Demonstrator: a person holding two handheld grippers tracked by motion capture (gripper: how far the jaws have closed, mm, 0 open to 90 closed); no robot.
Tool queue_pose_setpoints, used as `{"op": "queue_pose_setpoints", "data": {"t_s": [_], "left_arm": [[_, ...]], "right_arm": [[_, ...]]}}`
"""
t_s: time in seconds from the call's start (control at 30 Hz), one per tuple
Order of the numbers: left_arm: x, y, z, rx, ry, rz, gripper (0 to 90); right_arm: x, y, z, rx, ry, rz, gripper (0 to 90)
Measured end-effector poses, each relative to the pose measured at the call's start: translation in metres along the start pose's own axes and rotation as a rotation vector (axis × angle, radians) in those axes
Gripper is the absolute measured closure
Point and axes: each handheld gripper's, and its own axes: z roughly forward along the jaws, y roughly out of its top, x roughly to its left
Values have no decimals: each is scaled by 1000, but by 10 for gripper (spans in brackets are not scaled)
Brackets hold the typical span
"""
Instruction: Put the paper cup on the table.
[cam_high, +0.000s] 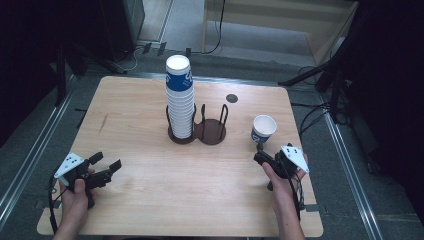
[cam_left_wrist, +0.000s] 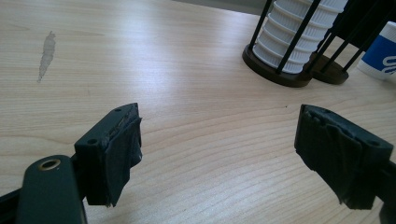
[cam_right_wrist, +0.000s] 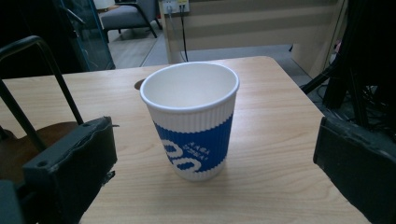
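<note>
Standing upright on the wooden table, the blue-and-white paper cup sits just ahead of the right gripper, jaws released; the left gripper rests agape.

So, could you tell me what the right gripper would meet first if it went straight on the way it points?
Most likely the cup: it stands upright on the table, straight ahead between the open jaws of the right gripper, with nothing in between.

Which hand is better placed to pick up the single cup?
Right. The right claw is just before the cup, open, jaws either side of it. The left claw is far across the table.
</note>
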Motion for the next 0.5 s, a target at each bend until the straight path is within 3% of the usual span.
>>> {"op": "queue_pose_setpoints", "data": {"t_s": [0.5], "left_arm": [[0,0,0,-1,-1,1,156]], "right_arm": [[-23,-17,-25,7,-29,-11,0]]}}
